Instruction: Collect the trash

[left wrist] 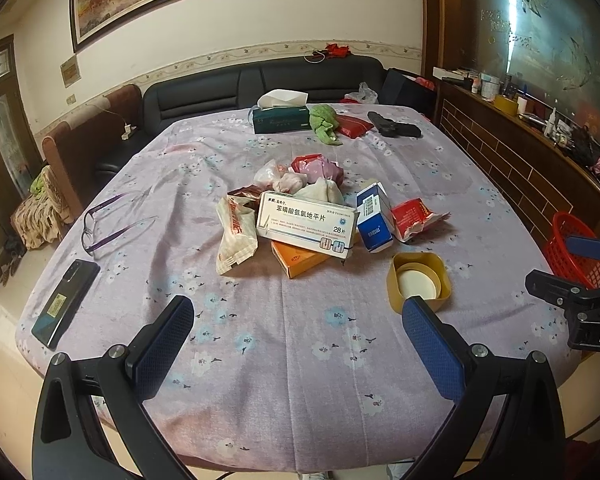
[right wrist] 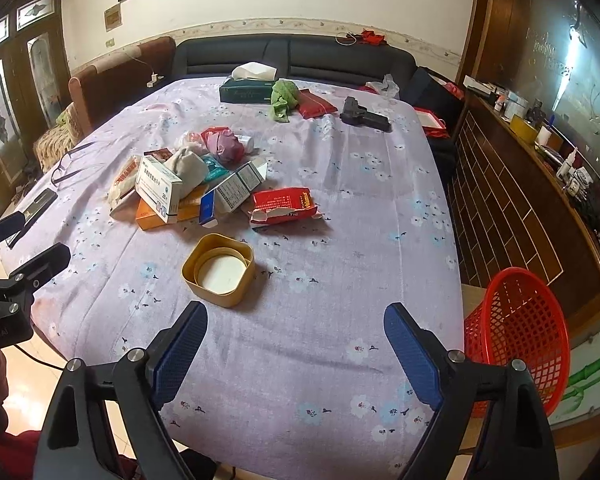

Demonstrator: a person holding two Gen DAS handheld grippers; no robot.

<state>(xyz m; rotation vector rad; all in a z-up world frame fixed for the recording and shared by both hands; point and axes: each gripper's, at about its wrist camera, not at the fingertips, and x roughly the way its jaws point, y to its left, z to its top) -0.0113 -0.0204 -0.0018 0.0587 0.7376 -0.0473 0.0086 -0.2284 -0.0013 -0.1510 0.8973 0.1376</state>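
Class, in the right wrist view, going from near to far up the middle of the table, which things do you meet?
Yellow lid → torn red packet → green cloth → tissue box.

Both cameras sit low behind their own gripper fingers at the near edge of the table [left wrist: 300, 380], angled down across its flowered cloth toward the far edge and the dark sofa [left wrist: 260, 80] beyond. The left wrist view stands nearer the table's near left corner, with the phone [left wrist: 66, 304] close on its left and the red basket [left wrist: 576, 252] at its right margin. The right wrist view stands nearer the near right corner, with the basket [right wrist: 516, 340] large and close beside the right edge. Both share the pile of boxes and wrappers [left wrist: 300, 216] in the middle, the yellow lid [right wrist: 218, 270], and the far edge's tissue box [right wrist: 248, 88]. Each view catches the other gripper at its margin.
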